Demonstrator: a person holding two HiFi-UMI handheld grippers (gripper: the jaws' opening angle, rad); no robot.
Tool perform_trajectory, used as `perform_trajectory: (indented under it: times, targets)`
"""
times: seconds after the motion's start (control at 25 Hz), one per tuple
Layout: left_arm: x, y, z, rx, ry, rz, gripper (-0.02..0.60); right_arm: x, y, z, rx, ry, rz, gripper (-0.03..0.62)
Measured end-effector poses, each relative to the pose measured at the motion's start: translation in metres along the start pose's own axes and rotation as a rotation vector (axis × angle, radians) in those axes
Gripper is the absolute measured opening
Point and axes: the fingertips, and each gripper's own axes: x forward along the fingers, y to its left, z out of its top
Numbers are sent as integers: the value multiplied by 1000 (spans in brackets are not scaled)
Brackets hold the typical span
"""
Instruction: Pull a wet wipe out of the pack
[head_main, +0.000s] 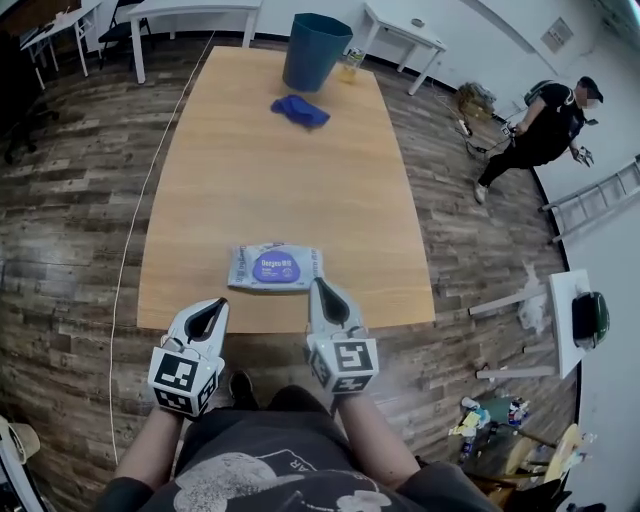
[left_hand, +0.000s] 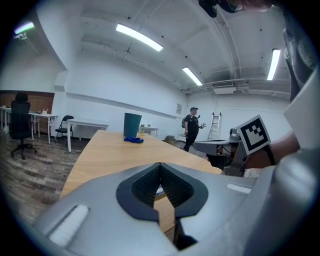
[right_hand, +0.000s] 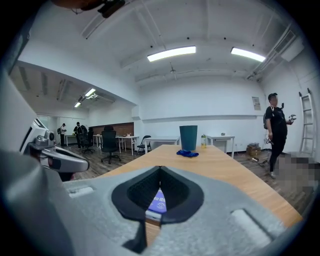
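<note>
A wet wipe pack (head_main: 275, 267), pale with a purple label, lies flat near the front edge of the wooden table (head_main: 240, 190). My left gripper (head_main: 219, 304) is shut and hovers just off that edge, below and left of the pack. Just below the pack's right end is my right gripper (head_main: 317, 284), also shut, tips almost at it. In the right gripper view a slice of the pack (right_hand: 159, 202) shows through the gap behind the jaws. The left gripper view shows only a sliver of the pack (left_hand: 158, 191) behind its shut gripper (left_hand: 160, 165).
A dark teal bin (head_main: 315, 50) stands at the table's far end with a blue cloth (head_main: 300, 110) in front of it and a small bottle (head_main: 351, 65) beside it. A person (head_main: 540, 125) walks at the right, near a ladder (head_main: 595, 195). White desks line the far wall.
</note>
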Motion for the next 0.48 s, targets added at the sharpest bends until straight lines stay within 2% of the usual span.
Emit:
perform_trajectory:
  times: [0.24,0.48]
  targets:
    - [22,1,-1,-13,18,-22,18,-1,-16,0,3,20,-30,-9]
    - [45,0,-10,-15,39,0,18,11,-36,-10,20,35,-25,-9]
